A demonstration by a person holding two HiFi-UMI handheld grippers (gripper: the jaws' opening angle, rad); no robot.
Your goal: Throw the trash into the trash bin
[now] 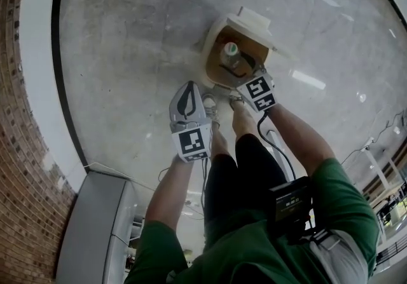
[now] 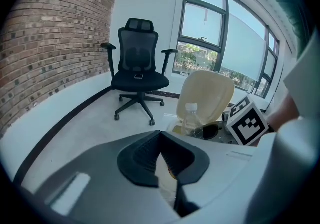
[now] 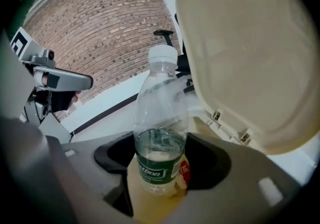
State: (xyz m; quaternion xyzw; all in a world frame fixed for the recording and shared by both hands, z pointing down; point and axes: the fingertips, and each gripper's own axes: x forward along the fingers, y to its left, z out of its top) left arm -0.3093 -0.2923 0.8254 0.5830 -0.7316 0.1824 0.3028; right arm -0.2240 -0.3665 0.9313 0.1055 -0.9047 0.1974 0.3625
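This is an office room: a black office chair (image 2: 139,75) on wheels, a red brick wall (image 2: 50,32), big windows (image 2: 220,42), a grey floor (image 1: 127,41).

The clear plastic bottle (image 3: 161,118) wore a white cap and a green label. The hinged plastic trash bin (image 1: 208,54) was cream, the mesh office chair (image 2: 139,67) black, the brick wall (image 2: 45,32) reddish-brown.

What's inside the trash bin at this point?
The plastic bottle, shut in the right gripper, is held upright in the trash bin's open mouth. Bottle and gripper cover the bin's bottom, so other contents cannot be seen.
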